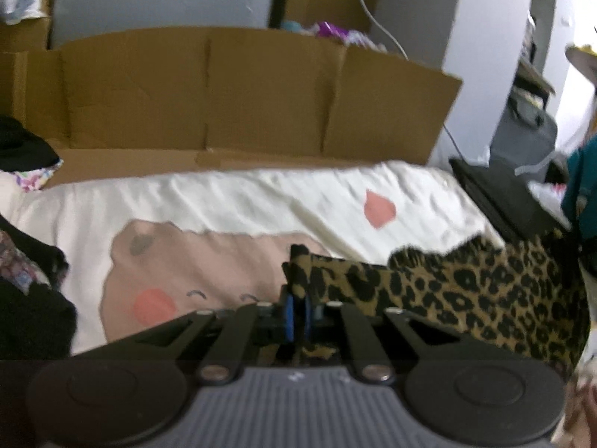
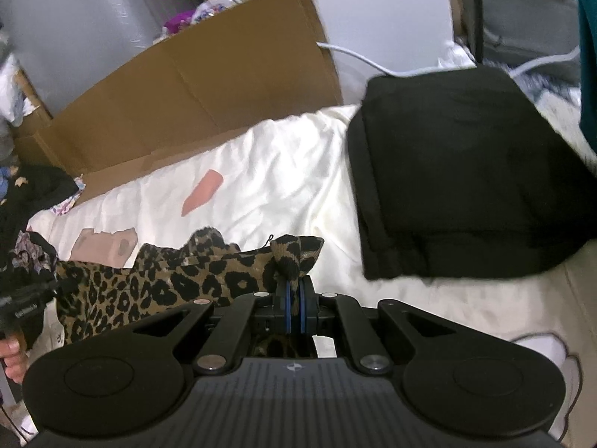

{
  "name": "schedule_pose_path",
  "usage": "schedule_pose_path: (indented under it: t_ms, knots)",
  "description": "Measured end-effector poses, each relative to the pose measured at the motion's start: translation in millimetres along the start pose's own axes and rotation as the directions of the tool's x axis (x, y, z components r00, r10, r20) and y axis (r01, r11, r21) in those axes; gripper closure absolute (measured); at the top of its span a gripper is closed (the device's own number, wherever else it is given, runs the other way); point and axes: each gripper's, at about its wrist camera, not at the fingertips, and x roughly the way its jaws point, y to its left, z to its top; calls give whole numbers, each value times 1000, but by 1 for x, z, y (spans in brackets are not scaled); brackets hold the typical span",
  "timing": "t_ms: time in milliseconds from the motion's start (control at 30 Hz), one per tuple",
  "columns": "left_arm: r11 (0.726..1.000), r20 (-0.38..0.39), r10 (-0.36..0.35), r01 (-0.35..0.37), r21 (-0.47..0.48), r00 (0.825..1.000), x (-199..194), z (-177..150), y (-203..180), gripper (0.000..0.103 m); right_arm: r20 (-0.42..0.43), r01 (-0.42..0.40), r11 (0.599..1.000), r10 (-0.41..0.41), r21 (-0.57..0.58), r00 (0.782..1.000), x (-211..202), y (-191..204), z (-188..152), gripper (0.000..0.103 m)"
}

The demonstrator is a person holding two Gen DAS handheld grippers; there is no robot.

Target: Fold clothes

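Left wrist view showed the left gripper clamped tight on one corner of the leopard-print garment, which stretched off to the right above the cream bedspread. Right wrist view showed the right gripper pinching the opposite corner, the cloth hanging between both grippers. A folded black garment lay on the bedspread beside it, a cardboard box behind.

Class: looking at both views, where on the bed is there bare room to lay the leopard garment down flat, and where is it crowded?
Free: the cream sheet between the cardboard and the leopard garment. Crowded: the black pile at right, dark clothes at left.
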Motion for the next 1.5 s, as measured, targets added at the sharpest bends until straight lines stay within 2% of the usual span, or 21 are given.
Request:
schedule_pose_path:
  t_ms: [100, 233, 467, 633, 933, 1033, 1167, 1300, 1400, 1500]
  knots:
    - [998, 26, -17, 18, -60, 1000, -2, 5, 8, 97, 20, -5, 1000, 5, 3, 1000, -7, 4, 4, 100]
    - [997, 38, -12, 15, -73, 999, 8, 12, 9, 97, 37, -4, 1000, 4, 20, 999, -10, 5, 13, 100]
    - [995, -31, -14, 11, -99, 999, 37, 5, 15, 97, -17, 32, 999, -32, 33, 999, 11, 0, 22, 100]
    - [992, -37, -2, -3, -129, 999, 39, 1, 24, 97, -35, 34, 999, -33, 24, 999, 27, 3, 30, 100]
    - [994, -28, 14, -17, -111, 1000, 47, 2, 24, 97, -57, 59, 998, -57, 27, 997, 42, 6, 38, 100]
    - [995, -46, 15, -19, -95, 999, 53, 2, 21, 96, -83, 92, 996, -91, 17, 992, 48, 4, 36, 98]
    - [995, -89, 28, -37, -93, 996, 55, -1, 23, 84, -99, 169, 986, -168, 3, 981, 56, -4, 31, 91]
    - [986, -98, 44, -59, -156, 994, 49, 5, 34, 69, -63, 160, 986, -157, 42, 986, 42, -12, 26, 80]
    - [985, -88, 67, -80, -155, 994, 40, 11, 33, 68, -29, 136, 990, -136, -26, 990, 29, -1, 23, 79]
    - [993, -65, 55, -61, -100, 996, 29, 14, 20, 68, -19, 95, 992, -97, -78, 995, 23, 13, 21, 79]
